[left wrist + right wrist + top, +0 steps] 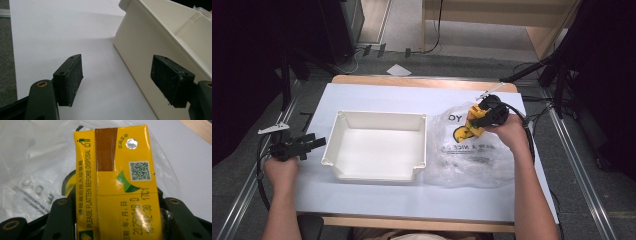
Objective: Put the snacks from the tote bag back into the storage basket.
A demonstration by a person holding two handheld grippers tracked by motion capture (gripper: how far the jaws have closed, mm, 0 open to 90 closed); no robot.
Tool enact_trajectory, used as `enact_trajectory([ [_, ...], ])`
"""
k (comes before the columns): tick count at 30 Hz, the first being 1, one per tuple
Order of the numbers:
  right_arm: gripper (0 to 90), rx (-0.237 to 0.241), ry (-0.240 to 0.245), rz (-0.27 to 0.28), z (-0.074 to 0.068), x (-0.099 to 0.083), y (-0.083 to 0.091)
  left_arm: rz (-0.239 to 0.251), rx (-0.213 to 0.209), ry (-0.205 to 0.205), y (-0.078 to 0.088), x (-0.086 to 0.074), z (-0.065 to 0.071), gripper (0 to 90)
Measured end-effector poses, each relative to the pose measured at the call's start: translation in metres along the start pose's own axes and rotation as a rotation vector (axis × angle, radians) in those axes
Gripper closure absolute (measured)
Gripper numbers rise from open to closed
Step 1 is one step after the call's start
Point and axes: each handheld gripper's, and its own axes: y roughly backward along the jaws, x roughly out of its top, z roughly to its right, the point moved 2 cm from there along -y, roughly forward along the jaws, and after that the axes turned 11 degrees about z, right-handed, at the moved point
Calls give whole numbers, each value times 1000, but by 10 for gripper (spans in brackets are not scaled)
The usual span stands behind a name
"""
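A yellow drink carton [471,126] with a brown stripe and printed text is between the jaws of my right gripper [478,120], which is shut on its sides. It hangs just above a crumpled clear plastic bag [464,152] at the right of the table. In the right gripper view the carton [117,182] stands upright in my right gripper [117,220], with the bag [32,157] behind it. My left gripper [314,143] rests open at the left, close to the outer wall of a white plastic bin [379,115]. Nothing is between its pads [71,77].
The white bin's side wall [150,45] stands right beside my left gripper [120,80]. A white sheet [412,195] covers the wooden table. Dark stands and cables flank the table on the floor.
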Motion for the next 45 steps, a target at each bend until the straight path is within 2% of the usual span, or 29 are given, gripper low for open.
enact_trajectory([
  [5, 507, 16, -4, 22, -3, 4, 9, -5, 2, -1, 1, 0, 0, 270],
  [9, 507, 21, 21, 37, -8, 9, 15, -6, 2, -1, 1, 0, 0, 270],
  [16, 508, 43, 23, 56, -13, 12, 21, -7, -1, -3, 1, 0, 0, 270],
  [37, 513, 65, 63, 87, -26, 24, 29, -29, -1, -21, 3, -2, 3, 267],
  [40, 514, 65, 53, 99, -27, 27, 30, -31, -1, -24, 4, -2, 3, 267],
  [45, 514, 76, 65, 91, -31, 29, 29, -39, -10, -28, 5, -2, 5, 265],
])
